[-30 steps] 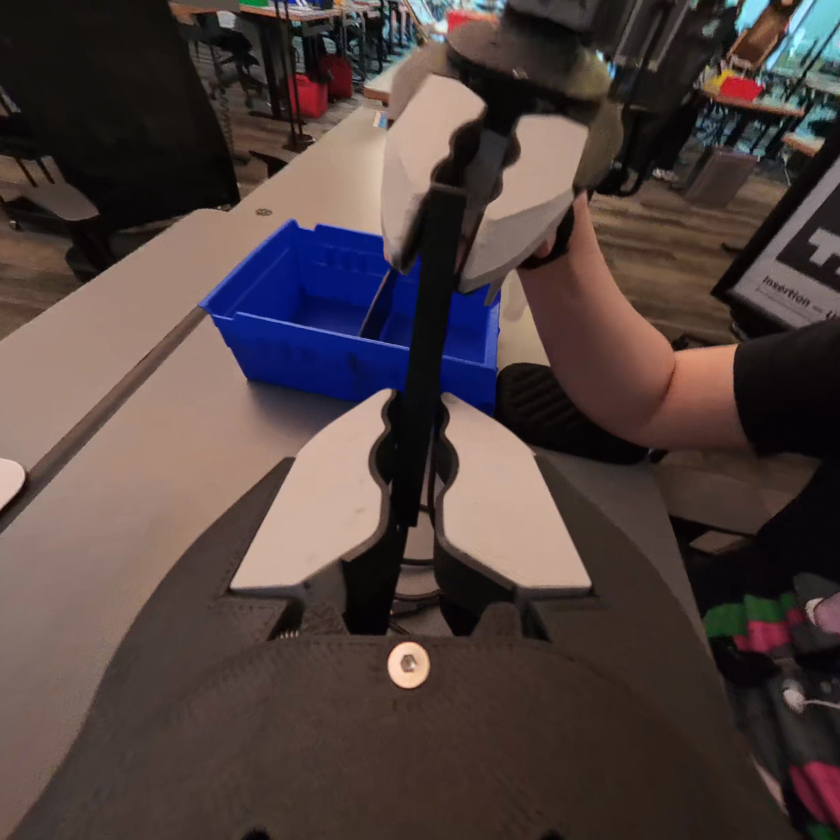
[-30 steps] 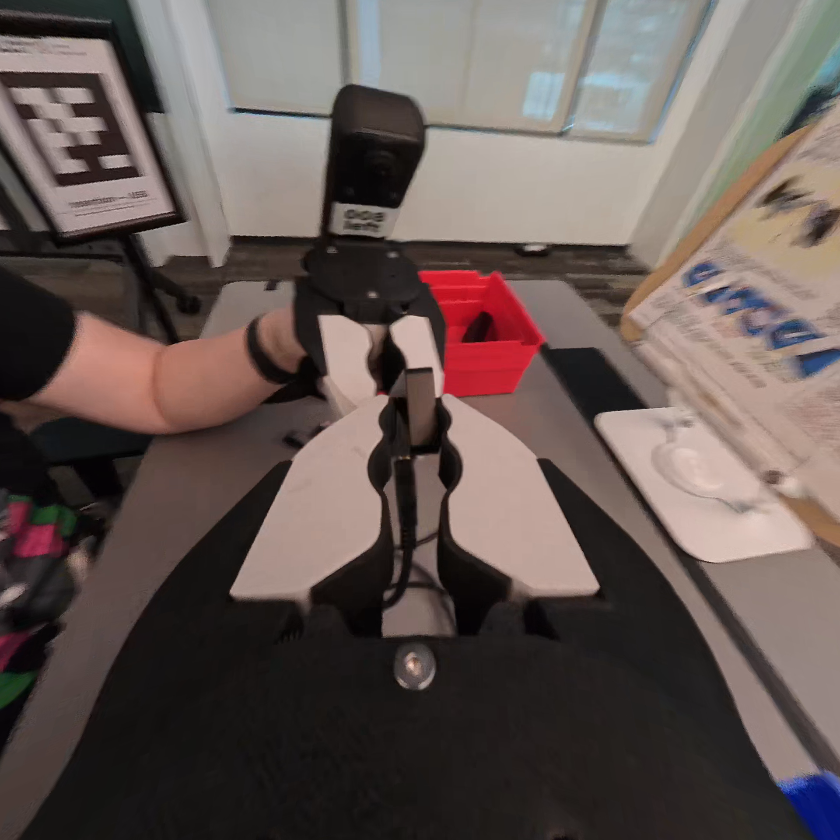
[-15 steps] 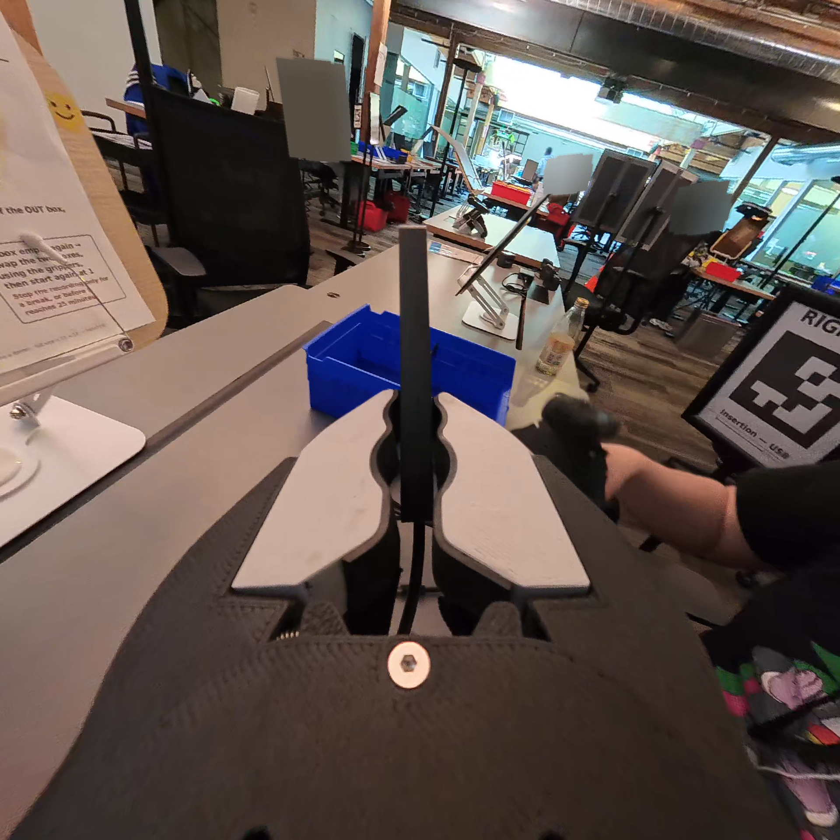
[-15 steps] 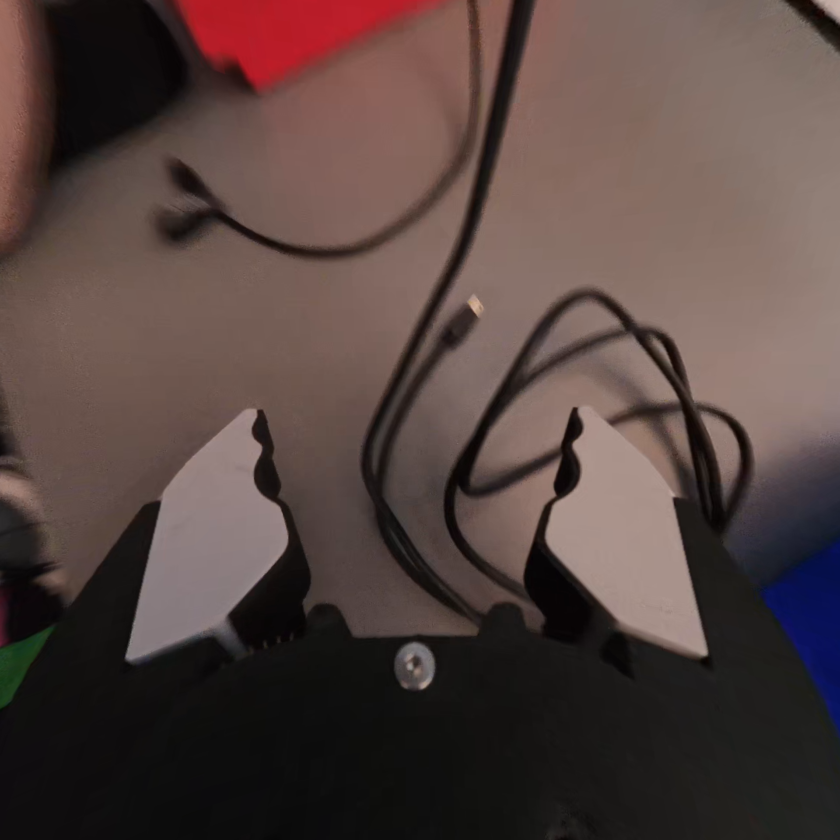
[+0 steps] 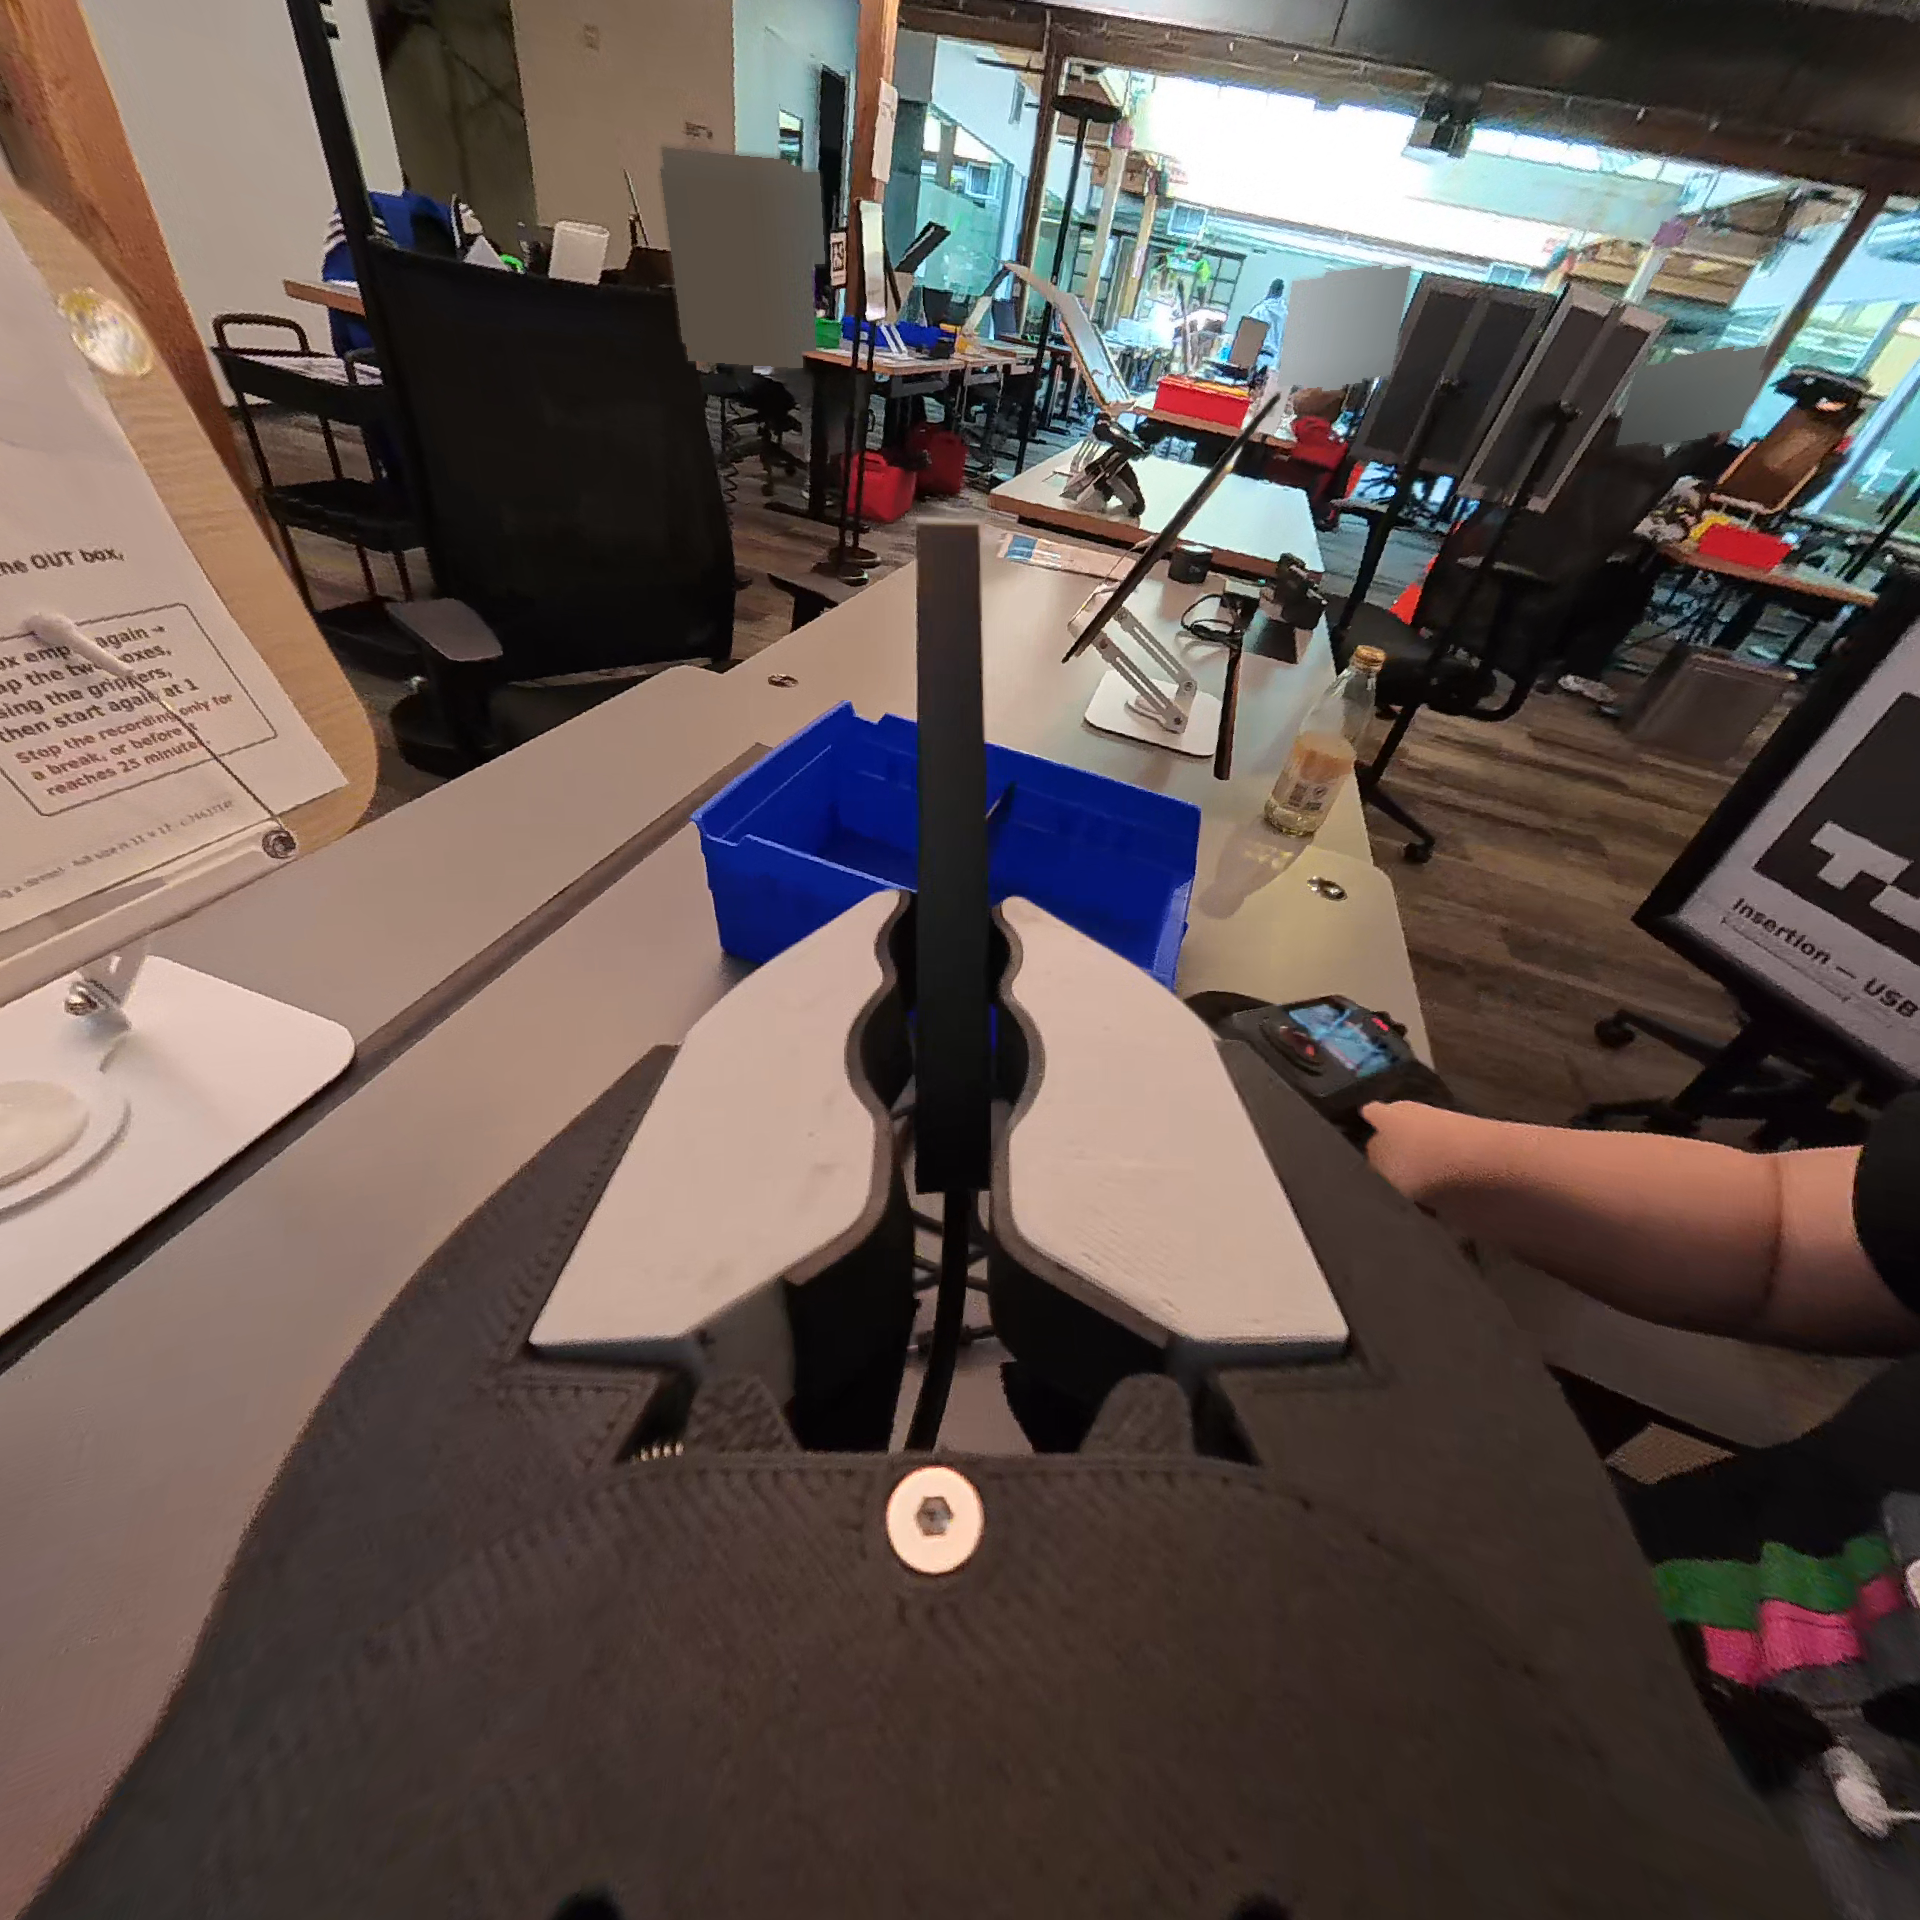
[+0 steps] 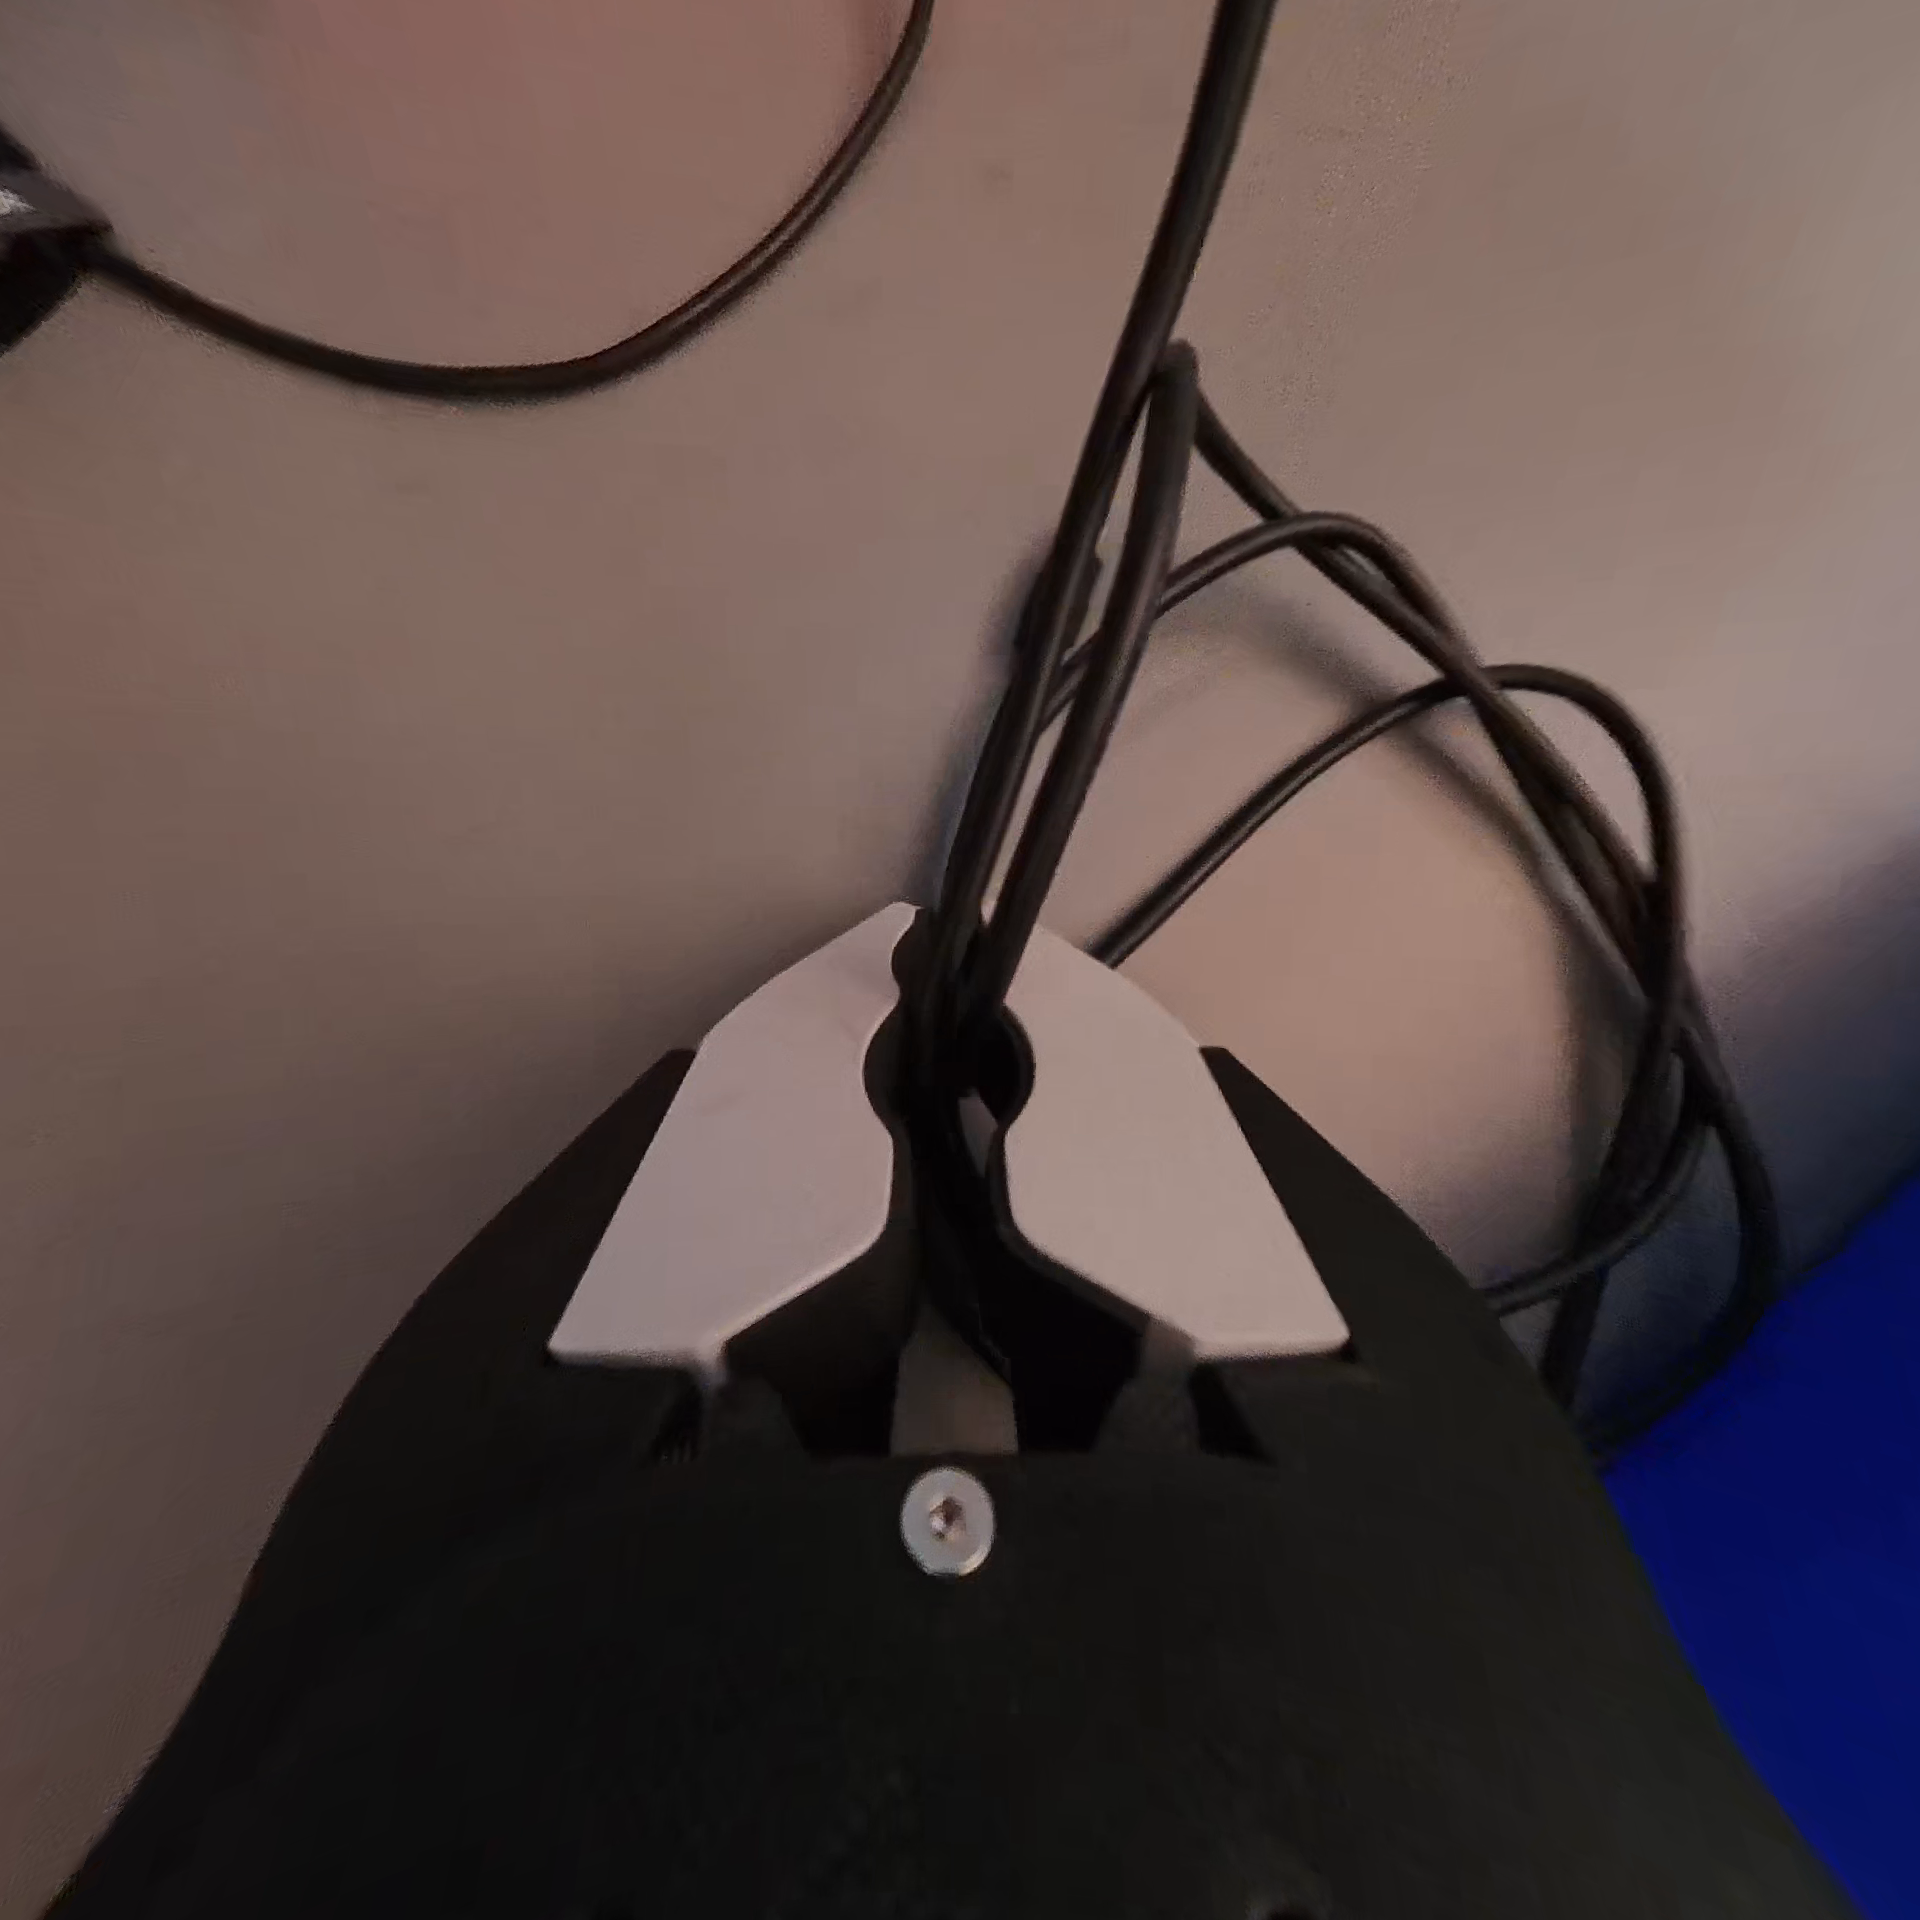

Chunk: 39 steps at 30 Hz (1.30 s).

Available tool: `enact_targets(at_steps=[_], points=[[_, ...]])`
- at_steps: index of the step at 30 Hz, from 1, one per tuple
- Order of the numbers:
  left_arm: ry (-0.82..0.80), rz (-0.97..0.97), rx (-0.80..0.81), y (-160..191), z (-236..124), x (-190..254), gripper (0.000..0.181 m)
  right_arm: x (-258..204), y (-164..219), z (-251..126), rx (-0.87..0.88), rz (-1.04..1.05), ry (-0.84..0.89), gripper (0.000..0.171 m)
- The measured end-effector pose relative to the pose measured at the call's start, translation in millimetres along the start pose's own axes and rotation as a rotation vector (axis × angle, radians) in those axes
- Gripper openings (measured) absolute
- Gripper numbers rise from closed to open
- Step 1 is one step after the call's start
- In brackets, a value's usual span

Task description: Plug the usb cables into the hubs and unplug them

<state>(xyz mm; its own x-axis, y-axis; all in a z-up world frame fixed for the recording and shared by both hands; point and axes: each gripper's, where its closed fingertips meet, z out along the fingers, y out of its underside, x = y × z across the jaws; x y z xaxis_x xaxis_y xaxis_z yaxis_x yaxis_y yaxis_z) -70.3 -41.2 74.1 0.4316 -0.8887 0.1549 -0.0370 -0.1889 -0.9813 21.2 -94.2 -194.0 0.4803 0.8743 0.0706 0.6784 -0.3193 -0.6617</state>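
**A:** Counted on the grey bench [image 5: 436, 935]: one flat black slab-shaped USB hub [image 5: 948, 831], pinched upright between the pressed-together fingers of the left gripper [image 5: 948, 1023], top end standing well above the fingertips. One thin black lead [image 5: 940, 1340] hanging from its lower end, down between the fingers.

**B:** And one tangle of thin black USB cables [image 6: 1475, 831], looped several times over on the bench top near the blue corner at the right edge of the right wrist view. Right gripper [image 6: 951, 997] squeezed onto a bundle of those strands, at least three passing between the fingers. Exact strand count impossible to tell.

**A:** Further cable?

**B:** One more black strand [image 6: 582, 353] curving across the bench toward the left edge, ending at a dark blurred plug [image 6: 31, 249]. Apart from the loops.

**A:** Around the hub: one blue plastic bin [image 5: 831, 883] with a divider, directly behind the hub, toward the far edge of the bench. One white stand base [image 5: 208, 1049] with a printed sheet [image 5: 114, 644] at the left edge. One bottle [image 5: 1317, 758] and one tilted tablet stand [image 5: 1143, 675] on the next table beyond.

**B:** In the way?

**A:** Hub covering the middle of the bin. One bare forearm [image 5: 1621, 1216] at the right edge.
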Motion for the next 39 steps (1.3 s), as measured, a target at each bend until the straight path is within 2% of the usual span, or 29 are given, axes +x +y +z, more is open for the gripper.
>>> enact_targets(at_steps=[3, 7, 11, 14, 16, 18, 22, 28, 32, 36, 39], points=[[0.047, 0.015, 0.036, -15, 4, 14, 0.011, -5, -14, -30, 0.087, 0.021, -0.073, 0.006], [0.103, 0.048, 0.025, -85, 30, 24, 0.011, 21, -56, -104, 0.257, 0.084, -0.193, 0.006], [0.141, 0.082, 0.001, -185, 73, 39, 0.011, 91, -92, -189, 0.370, 0.102, -0.199, 0.006], [0.129, 0.082, 0.022, -263, 107, 53, 0.011, 150, -100, -231, 0.407, 0.125, -0.158, 0.006], [0.139, 0.086, -0.005, -299, 133, 68, 0.011, 188, -104, -250, 0.458, 0.136, -0.059, 0.006], [0.106, 0.126, -0.072, -318, 163, 80, 0.011, 212, -105, -263, 0.515, 0.148, -0.019, 0.007], [0.034, 0.198, -0.185, -334, 222, 95, 0.011, 243, -93, -280, 0.621, 0.208, 0.021, 0.006], [-0.033, 0.264, -0.301, -345, 289, 109, 0.011, 276, -66, -300, 0.694, 0.231, 0.271, 0.007], [-0.039, 0.312, -0.333, -340, 318, 109, 0.011, 291, -49, -304, 0.691, 0.274, 0.323, 0.006], [-0.062, 0.320, -0.363, -318, 336, 86, 0.011, 296, -33, -299, 0.682, 0.299, 0.292, 0.006], [-0.083, 0.287, -0.318, -318, 342, 68, 0.011, 296, -32, -304, 0.717, 0.287, 0.288, 0.006]])
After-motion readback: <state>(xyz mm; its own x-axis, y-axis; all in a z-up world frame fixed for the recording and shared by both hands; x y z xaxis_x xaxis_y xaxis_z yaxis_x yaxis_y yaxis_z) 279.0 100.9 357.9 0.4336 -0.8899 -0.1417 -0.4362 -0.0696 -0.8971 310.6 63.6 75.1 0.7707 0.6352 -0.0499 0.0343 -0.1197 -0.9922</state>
